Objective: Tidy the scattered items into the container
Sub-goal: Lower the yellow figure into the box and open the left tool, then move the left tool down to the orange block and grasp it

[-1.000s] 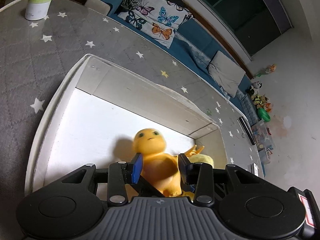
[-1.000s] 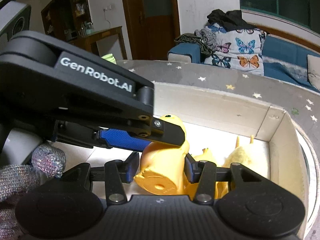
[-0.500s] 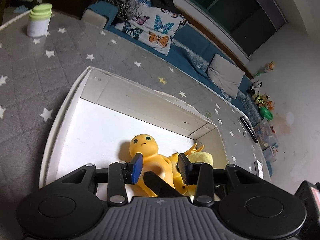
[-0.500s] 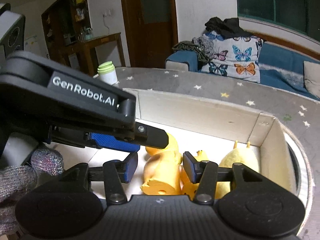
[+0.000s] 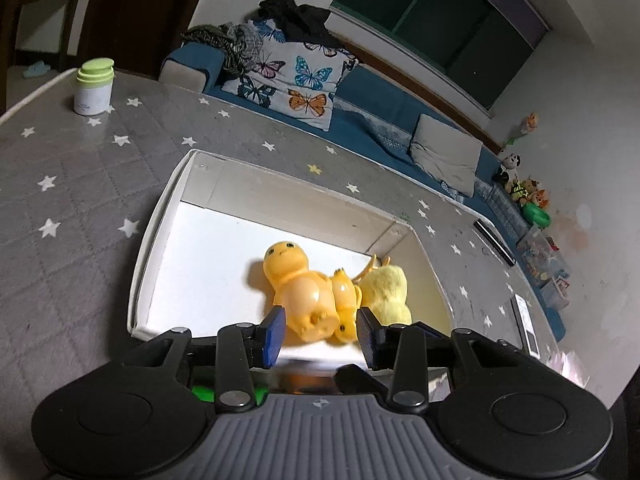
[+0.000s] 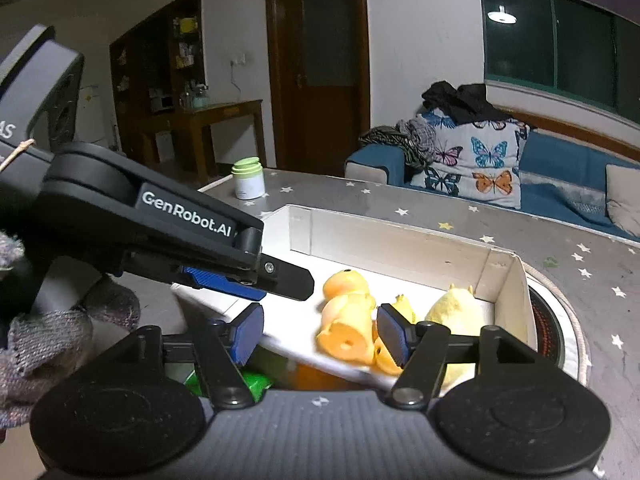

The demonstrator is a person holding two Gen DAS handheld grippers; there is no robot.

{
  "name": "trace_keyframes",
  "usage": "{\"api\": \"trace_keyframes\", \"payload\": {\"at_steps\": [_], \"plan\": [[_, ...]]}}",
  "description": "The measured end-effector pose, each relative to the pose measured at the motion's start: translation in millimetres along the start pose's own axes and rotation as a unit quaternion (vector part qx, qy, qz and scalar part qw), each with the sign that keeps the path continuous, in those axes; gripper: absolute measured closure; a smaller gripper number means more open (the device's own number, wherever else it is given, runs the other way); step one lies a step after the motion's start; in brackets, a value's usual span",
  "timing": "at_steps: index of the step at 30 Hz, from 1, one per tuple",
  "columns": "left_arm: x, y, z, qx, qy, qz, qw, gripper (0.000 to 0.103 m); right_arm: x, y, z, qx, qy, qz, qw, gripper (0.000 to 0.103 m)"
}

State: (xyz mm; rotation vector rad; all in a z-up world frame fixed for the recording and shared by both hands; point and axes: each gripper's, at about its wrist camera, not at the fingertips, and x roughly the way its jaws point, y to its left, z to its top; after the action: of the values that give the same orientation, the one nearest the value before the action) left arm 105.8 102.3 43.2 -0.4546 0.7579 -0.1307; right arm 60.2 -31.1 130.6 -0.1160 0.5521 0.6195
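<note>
Here, an orange plastic figure (image 5: 298, 288) lies on its back inside the white box (image 5: 148, 240), toward its right end, touching a yellow plush toy (image 5: 386, 288). Both the left gripper (image 5: 320, 330) and the right gripper (image 6: 320, 334) stand wide open, holding nothing. The figure looks light, rigid and slick, best gripped across its belly. Green and orange items beneath the grippers stay mostly hidden.

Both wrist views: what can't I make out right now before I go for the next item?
- Green item under the box's near edge: right wrist view, mostly hidden by the right gripper; identity unclear.
- Small orange toys between the orange figure and yellow plush: left wrist view, overlapped; count unclear.
- White box near wall: blurred, hidden behind the left gripper.
- Jar label: too small.
</note>
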Motion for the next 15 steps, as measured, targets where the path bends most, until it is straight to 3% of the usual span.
{"api": "trace_keyframes", "payload": {"at_steps": [4,15], "plan": [[-10,-5,-15,0.014,-0.004,0.010,0.9999,0.062,-20,7,-10,0.006,-0.012,0.004,1.000,0.030],[-24,-2,-47,0.014,-0.002,0.000,0.9999,0.062,-28,12,-41,0.025,0.015,0.015,0.999,0.027]]}}
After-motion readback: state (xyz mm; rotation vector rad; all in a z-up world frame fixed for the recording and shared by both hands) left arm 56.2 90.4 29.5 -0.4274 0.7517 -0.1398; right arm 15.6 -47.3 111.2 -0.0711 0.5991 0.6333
